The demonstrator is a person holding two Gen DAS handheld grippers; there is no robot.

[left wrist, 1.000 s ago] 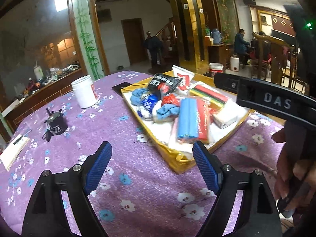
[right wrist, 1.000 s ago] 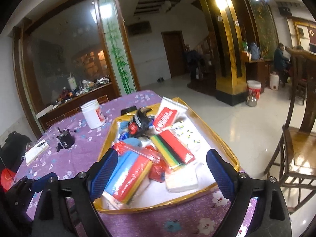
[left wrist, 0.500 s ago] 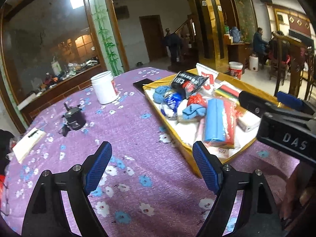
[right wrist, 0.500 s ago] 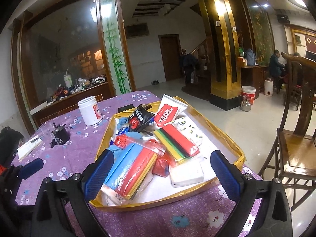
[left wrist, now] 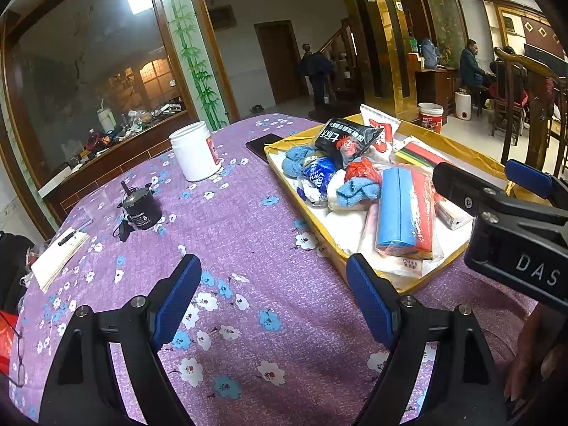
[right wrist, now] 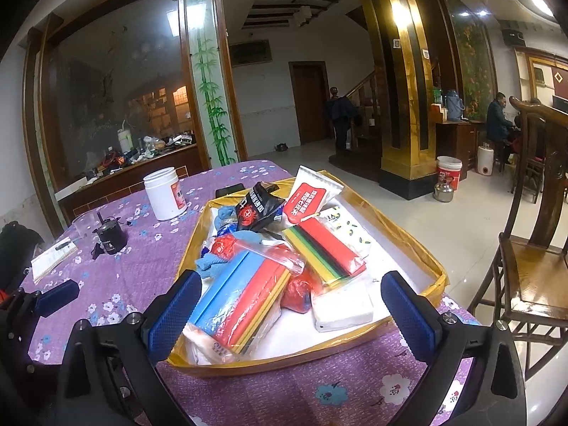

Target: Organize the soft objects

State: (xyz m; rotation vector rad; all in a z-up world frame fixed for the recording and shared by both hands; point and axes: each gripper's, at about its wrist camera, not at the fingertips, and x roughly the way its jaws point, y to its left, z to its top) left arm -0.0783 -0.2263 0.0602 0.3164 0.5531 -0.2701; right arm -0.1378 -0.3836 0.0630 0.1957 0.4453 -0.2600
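Observation:
A gold-rimmed tray [right wrist: 401,234] on the purple floral tablecloth holds soft goods: a bagged blue and red cloth pack [right wrist: 245,298], a striped sponge pack [right wrist: 326,252], a white tissue pack [right wrist: 342,310], a black snack bag [right wrist: 257,211], a red and white pouch [right wrist: 309,197] and a blue towel [left wrist: 356,190]. My right gripper [right wrist: 291,314] is open and empty above the tray's near edge. My left gripper [left wrist: 273,301] is open and empty over bare cloth left of the tray [left wrist: 330,234].
A white jar [left wrist: 194,151], a small black device [left wrist: 142,207], a notepad [left wrist: 58,257] and a dark phone [left wrist: 264,145] lie on the table left of the tray. A wooden chair [right wrist: 532,255] stands right of the table.
My left gripper swung left and drew back, so the tray now sits to its right. My right gripper rose and drew back slightly. Both stay open.

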